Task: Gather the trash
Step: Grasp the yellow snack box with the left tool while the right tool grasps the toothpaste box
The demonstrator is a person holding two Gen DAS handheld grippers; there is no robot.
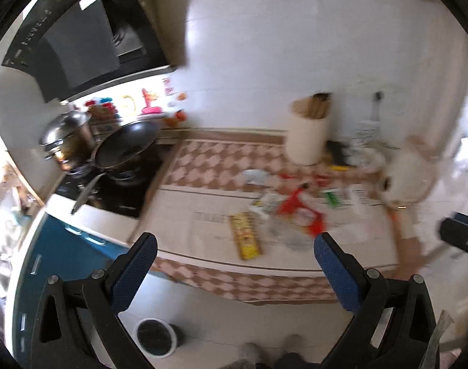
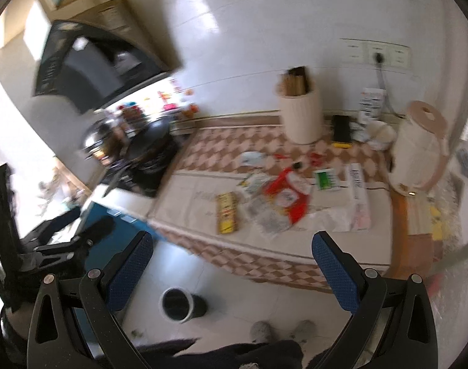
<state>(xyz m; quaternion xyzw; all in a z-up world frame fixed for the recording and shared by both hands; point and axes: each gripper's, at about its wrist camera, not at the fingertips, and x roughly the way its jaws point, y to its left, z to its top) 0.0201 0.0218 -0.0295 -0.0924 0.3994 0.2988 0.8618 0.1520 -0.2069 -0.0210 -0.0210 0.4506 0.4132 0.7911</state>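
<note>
Trash lies scattered on the counter: a yellow wrapper (image 1: 245, 235) (image 2: 227, 212), a red and white packet (image 1: 301, 212) (image 2: 287, 196), a green and white packet (image 2: 326, 179), a long white box (image 2: 359, 196) and clear plastic scraps (image 2: 269, 220). A small bin with a white rim (image 1: 156, 336) (image 2: 177, 304) stands on the floor below the counter. My left gripper (image 1: 235, 250) is open and empty, held in front of the counter edge. My right gripper (image 2: 232, 247) is open and empty, also short of the counter. Both views are blurred.
A stove with a black wok (image 1: 126, 144) and a steel pot (image 1: 66, 136) is at the left. A cream utensil holder (image 2: 301, 117), a white kettle (image 2: 418, 150) and a black and yellow item (image 2: 341, 132) stand at the back. Blue cabinet doors (image 1: 61, 246) are below left.
</note>
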